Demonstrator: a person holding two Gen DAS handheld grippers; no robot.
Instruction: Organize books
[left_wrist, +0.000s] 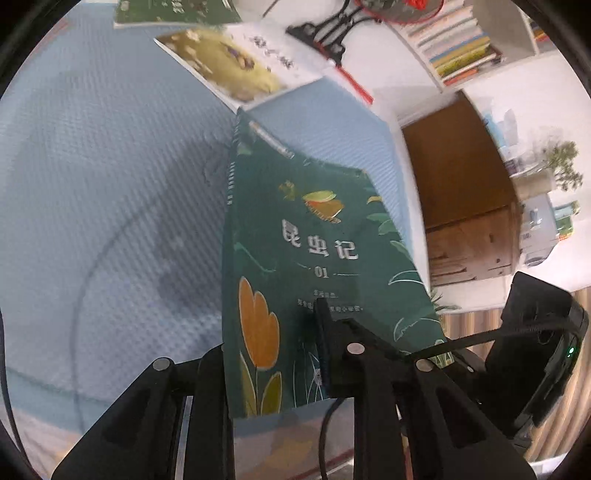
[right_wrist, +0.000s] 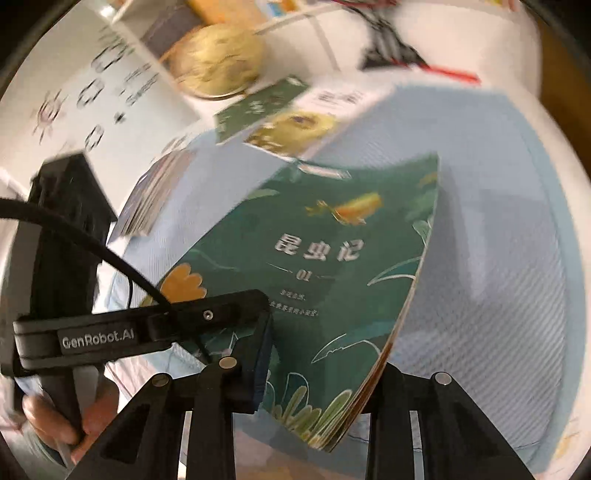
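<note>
lying beyond held green book (left_wrist: 325, 240): two books (left_wrist: 229, 62), blue mat (left_wrist: 110, 147).

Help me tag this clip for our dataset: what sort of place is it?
Probably a home study or bedroom. A white shelf holds stacked books, more books lie loose on a blue quilted mat, and there is a wooden cabinet.

blurred beyond reading: white-lettered dark green paperback book (right_wrist: 258, 105) and round golden ball (right_wrist: 218, 62); lower cover of green book (left_wrist: 325, 258) hidden behind finger.
</note>
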